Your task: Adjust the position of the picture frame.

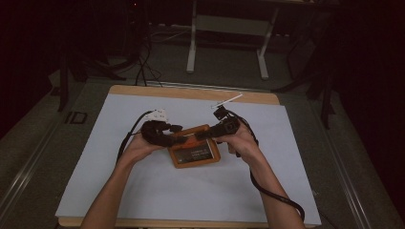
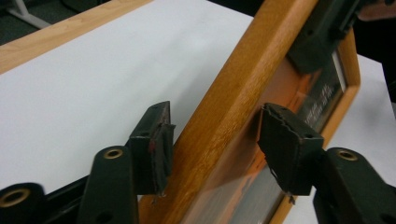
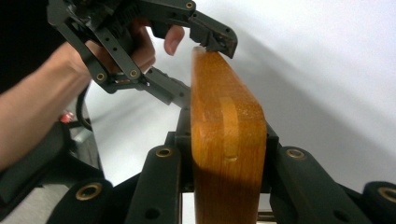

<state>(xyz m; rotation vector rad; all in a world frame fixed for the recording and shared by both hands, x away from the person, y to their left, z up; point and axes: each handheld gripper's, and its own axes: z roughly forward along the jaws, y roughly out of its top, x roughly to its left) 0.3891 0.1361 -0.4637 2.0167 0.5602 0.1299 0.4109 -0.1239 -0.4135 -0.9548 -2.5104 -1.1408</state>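
A: Right gripper first. We've got both its jaws pressed flat on the sides of the wooden picture frame, clamped on one corner, edge-on in the right gripper view.

B: Agreed. Left gripper? In its own view we see the jaws straddling the frame's rail, one pad just beside the wood's outer side, the other pad over the glass side with a gap showing.

A: So we mark it open, frame between the jaws, not pinched. From the right gripper view, one left jaw tip sits at the frame's top edge; contact there we can't tell.

B: Frame location: high view puts it mid-table on the white sheet, between both hands, tilted, the right-hand end raised.

A: Left hand and right hand close on either side. Wooden table edge beyond.
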